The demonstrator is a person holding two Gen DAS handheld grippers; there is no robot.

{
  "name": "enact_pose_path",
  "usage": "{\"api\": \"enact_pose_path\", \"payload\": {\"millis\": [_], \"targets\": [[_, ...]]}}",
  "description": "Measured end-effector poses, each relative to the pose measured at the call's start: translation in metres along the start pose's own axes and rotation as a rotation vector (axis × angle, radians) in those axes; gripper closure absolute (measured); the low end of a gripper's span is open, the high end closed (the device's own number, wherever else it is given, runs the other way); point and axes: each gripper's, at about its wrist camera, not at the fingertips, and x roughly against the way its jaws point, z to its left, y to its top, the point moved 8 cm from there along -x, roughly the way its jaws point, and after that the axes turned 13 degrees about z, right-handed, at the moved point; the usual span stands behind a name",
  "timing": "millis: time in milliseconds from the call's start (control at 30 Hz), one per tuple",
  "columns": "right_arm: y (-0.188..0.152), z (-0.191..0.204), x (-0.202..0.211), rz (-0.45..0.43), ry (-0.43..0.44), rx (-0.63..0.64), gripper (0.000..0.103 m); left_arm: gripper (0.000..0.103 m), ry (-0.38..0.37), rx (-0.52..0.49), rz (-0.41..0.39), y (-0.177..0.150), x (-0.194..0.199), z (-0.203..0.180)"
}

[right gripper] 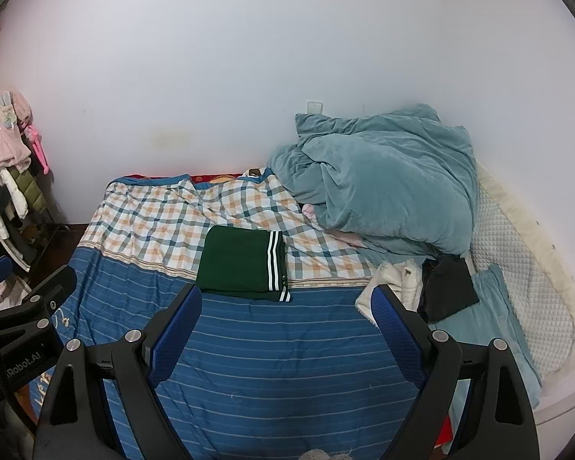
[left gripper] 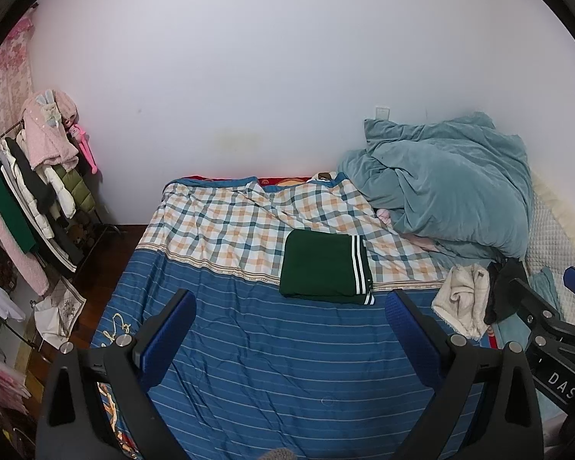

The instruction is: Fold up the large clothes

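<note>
1. Left gripper (left gripper: 291,329): fingers spread wide, empty, held above the bed (left gripper: 272,364) near its front edge.
2. Right gripper (right gripper: 285,322): likewise spread, empty, level beside it.
3. Green garment (left gripper: 324,266): folded into a flat rectangle, mid-bed; this piece looks finished.
4. Cream garment (left gripper: 462,299), black garment (right gripper: 446,287): crumpled at the right edge, apparently left to fold.

garment: my dark green piece (left gripper: 318,264) with white stripes along its right edge | state: folded into a flat, neat rectangle — edges squared | pose: lying flat, striped band on the right | place: middle of the bed (left gripper: 249,345), straddling the seam between checked and blue-striped cover — apart from both my claws
</note>
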Motion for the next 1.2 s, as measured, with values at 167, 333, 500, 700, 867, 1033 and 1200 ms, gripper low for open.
{"api": "enact_pose_path", "payload": {"millis": [167,333,500,700,867,1033,1200], "targets": [[-0.0004,0.0027,0.0001,0.0,0.003,0.001,0.012,0.002,0.0,0.003,0.0,0.0,0.0001,0.0002],[-0.0021,0.0029,0.0007,0.001,0.002,-0.001,0.011,0.002,-0.003,0.002,0.001,-0.0002,0.0002,0.0009],[-0.0013,0.0024,0.0009,-0.001,0.001,0.0,0.011,0.002,-0.006,0.007,0.002,0.0,0.0013,0.0004],[0.0002,0.0054,-0.0004,-0.002,0.001,0.0,0.011,0.002,-0.002,0.01,-0.002,0.0016,0.0054,-0.0001],[0.0033,0.0083,-0.0017,-0.003,0.004,0.004,0.011,0.002,-0.002,0.011,-0.002,0.0011,0.0054,0.0],[0.004,0.0091,-0.0019,-0.003,0.003,0.002,0.011,0.002,0.0,0.01,-0.005,0.0027,0.0079,-0.0023],[0.0041,0.0088,-0.0015,-0.005,0.001,0.002,0.011,0.002,0.0,0.01,-0.003,0.0039,0.0077,-0.0021]]}}
